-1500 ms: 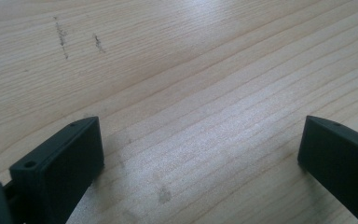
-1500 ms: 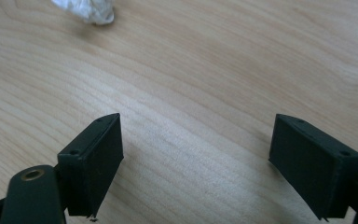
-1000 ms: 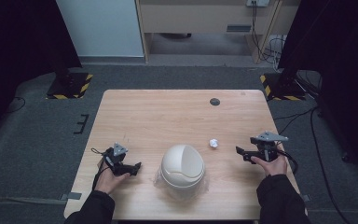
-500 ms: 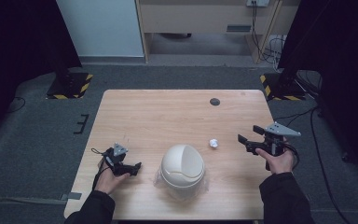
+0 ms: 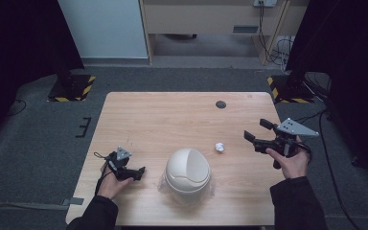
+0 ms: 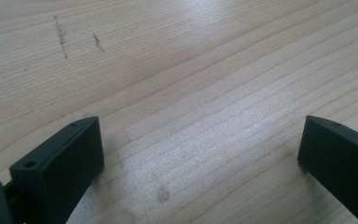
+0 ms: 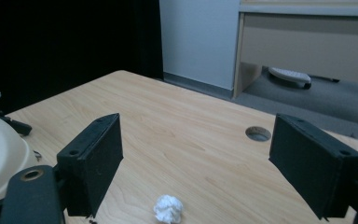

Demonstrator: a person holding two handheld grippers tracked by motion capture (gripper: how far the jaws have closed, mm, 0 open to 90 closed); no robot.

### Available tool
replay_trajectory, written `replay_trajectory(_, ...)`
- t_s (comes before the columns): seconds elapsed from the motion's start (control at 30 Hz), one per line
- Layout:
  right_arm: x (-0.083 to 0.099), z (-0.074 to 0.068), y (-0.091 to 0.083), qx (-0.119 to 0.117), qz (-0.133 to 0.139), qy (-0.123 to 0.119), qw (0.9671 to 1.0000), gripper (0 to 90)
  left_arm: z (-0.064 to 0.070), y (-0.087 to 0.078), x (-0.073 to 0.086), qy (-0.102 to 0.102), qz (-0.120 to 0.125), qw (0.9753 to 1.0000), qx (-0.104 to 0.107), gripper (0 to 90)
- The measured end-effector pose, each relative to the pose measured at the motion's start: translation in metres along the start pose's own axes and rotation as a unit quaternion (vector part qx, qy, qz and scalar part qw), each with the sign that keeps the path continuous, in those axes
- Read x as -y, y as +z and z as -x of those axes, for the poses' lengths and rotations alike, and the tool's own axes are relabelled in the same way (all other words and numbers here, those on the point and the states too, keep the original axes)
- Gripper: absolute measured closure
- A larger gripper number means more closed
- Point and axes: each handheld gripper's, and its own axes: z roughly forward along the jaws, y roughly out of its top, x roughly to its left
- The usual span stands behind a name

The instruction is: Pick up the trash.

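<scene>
A white domed container with a swing lid stands near the table's front edge; its side shows at the left in the right gripper view. A small crumpled white paper ball lies to its right and just below my right jaws. My right gripper is held above the table's right side, open and pointing left at the ball, nothing between its jaws. My left gripper rests low on the wood left of the dome, open and empty.
The wooden table has a round cable hole at its back right, also seen ahead of the right jaws. Grey carpet surrounds the table. A cabinet and a white panel stand behind it.
My right gripper has lifted off the table and moved a little farther from the front edge, still open. The left gripper, dome and paper ball have stayed put.
</scene>
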Motion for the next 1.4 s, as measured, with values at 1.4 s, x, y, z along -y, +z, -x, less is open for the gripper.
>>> replay_trajectory(1.4, 0.015, -0.103, 0.057, -0.181, -0.085, -0.044, 0.9788, 20.1, 0.000, 0.000, 0.000, 0.000, 0.000, 1.0000, 0.000, 0.0)
